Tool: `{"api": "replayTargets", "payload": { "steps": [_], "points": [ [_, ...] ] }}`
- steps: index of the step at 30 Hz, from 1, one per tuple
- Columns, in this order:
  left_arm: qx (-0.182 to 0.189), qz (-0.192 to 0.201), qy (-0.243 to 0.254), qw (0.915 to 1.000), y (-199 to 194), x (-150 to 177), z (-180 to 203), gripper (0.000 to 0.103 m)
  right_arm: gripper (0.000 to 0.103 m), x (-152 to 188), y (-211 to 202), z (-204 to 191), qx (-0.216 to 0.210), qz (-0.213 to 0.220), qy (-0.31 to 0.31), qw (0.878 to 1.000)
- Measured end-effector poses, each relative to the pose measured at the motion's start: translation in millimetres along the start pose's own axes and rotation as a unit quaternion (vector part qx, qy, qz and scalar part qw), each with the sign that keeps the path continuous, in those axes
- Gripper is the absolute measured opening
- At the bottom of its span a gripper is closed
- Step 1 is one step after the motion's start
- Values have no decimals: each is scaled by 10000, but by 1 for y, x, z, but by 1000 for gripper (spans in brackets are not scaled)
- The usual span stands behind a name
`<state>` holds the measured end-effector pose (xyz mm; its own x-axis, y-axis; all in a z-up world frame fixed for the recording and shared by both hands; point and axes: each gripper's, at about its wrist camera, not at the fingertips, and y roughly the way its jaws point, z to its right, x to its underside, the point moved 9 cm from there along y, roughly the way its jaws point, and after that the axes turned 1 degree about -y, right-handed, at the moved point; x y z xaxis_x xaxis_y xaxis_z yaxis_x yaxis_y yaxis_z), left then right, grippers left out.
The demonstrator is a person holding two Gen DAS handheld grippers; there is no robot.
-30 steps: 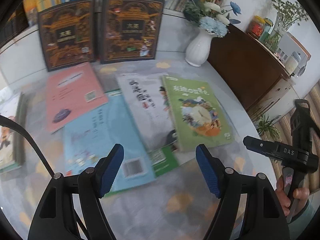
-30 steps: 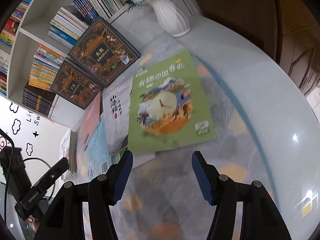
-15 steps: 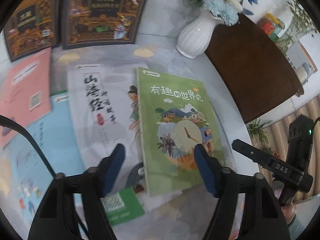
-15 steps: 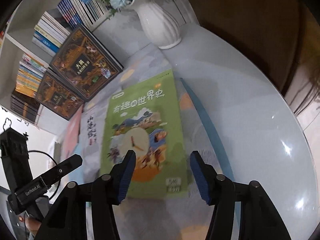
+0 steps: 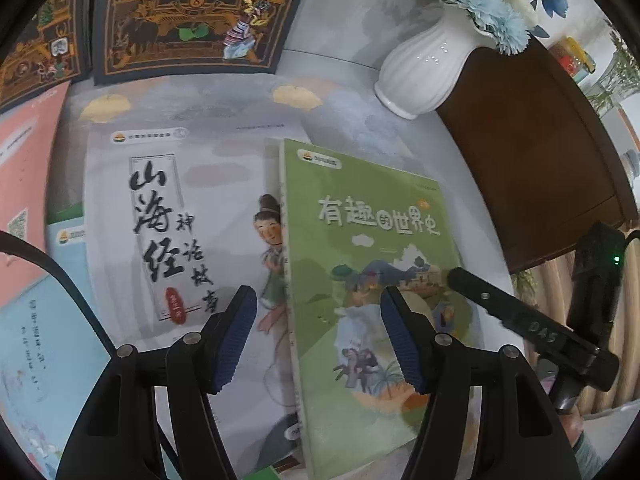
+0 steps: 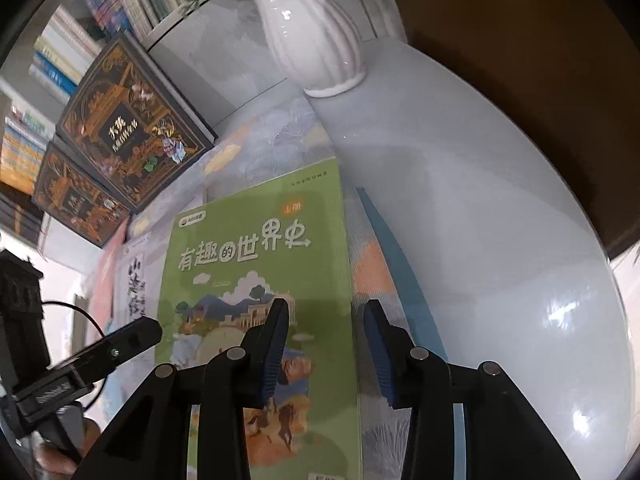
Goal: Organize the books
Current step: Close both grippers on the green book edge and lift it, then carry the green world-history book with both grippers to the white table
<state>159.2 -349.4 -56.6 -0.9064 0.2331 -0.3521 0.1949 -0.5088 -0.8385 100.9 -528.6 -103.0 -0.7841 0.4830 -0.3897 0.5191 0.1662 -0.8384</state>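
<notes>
Green book point(image 6: 256, 280) lies flat on the table point(image 6: 480, 200), its left edge overlapping the white book point(image 5: 176, 240). Right gripper point(image 6: 326, 344) jaws parted, straddling the green book's right edge. Left gripper point(image 5: 318, 340) jaws wide apart, holding nothing, above both books. White vase point(image 5: 424, 68) stands beyond.

Bare worktop point(image 6: 500, 220) lies right of the green book point(image 6: 256, 280); the white vase point(image 6: 316, 32) and propped dark books point(image 6: 128, 128) block the back.
</notes>
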Motion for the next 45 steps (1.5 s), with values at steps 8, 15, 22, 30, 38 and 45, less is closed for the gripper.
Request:
{"api": "replayTargets", "payload": {
  "steps": [8,15,22,30,38,45],
  "points": [
    [251,-157,-325,9990,-18,31,-1,64,41,24,-6,-25,-100,-317,-636,9974],
    [237,-319,-628,9972,-56,113,-16,64,41,106,-27,-52,-214,-683,-1057,9918],
    [66,-186,-860,9961,-77,167,-20,61,41,143,-54,-49,-156,-879,-1245,9882],
    [309,-95,-1059,9938,-62,193,-16,59,41,186,-69,-45,-100,-902,-1402,9860],
    [1347,317,-1445,9798,-97,178,9,54,42,182,-68,-42,-355,-870,-1049,9900],
    [1145,105,-1703,9787,-72,188,1,36,42,181,-69,-35,-835,-967,-382,9911]
  ]
}}
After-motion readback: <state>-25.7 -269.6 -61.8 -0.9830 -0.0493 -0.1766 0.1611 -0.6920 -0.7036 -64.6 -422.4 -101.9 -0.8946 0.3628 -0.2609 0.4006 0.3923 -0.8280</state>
